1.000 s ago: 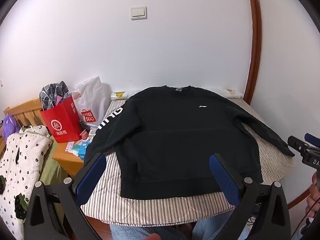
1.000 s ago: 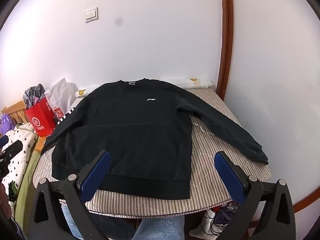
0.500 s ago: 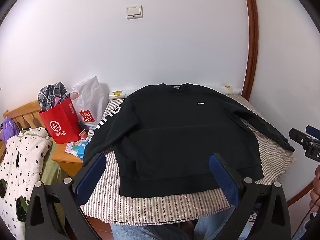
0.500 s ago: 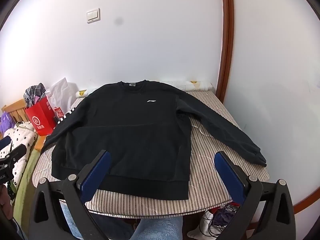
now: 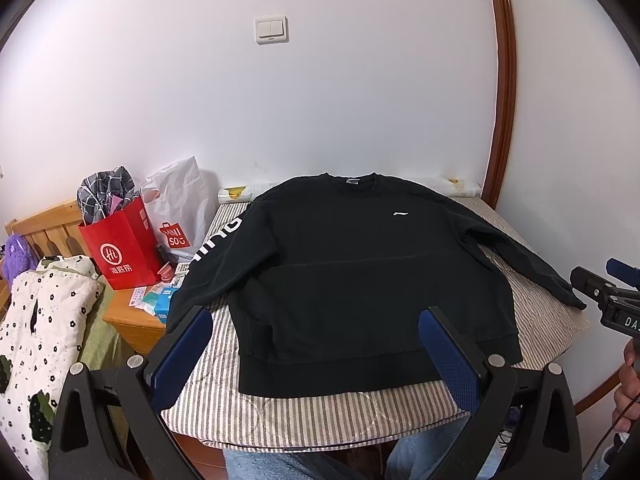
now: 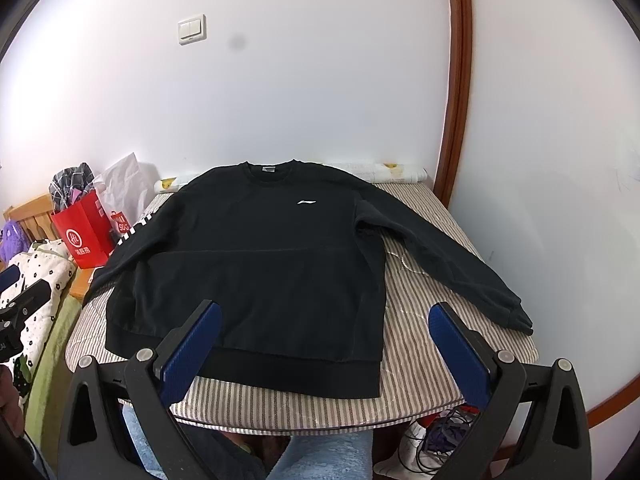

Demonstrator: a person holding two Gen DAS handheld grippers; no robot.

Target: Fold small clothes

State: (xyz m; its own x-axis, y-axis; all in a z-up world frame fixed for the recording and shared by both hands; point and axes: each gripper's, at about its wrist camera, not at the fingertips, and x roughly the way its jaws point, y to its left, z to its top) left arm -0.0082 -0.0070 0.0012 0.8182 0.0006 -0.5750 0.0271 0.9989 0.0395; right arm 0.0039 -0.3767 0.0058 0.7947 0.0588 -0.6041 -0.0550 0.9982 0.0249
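A black sweatshirt (image 5: 352,272) (image 6: 260,256) lies flat, front up, on a striped table cover (image 5: 328,404) (image 6: 420,360), both sleeves spread outward. A small white logo sits on its chest. My left gripper (image 5: 316,344) hovers open above and before the hem, nothing between its blue pads. My right gripper (image 6: 324,344) is open too, held over the hem's right part and the bare cover. Each gripper shows at the edge of the other's view, the right one (image 5: 612,296) and the left one (image 6: 16,308).
A red paper bag (image 5: 120,248) and a white plastic bag (image 5: 180,212) stand on a wooden bedside stand (image 5: 132,320) at the left. A flowered quilt (image 5: 40,340) lies on the bed beside it. The white wall and a brown door frame (image 6: 456,80) stand behind. A person's jeans (image 6: 320,456) show below the table edge.
Both grippers have drawn back and risen slightly, so the sweatshirt looks a little smaller and lower in the views. Nothing on the table moved.
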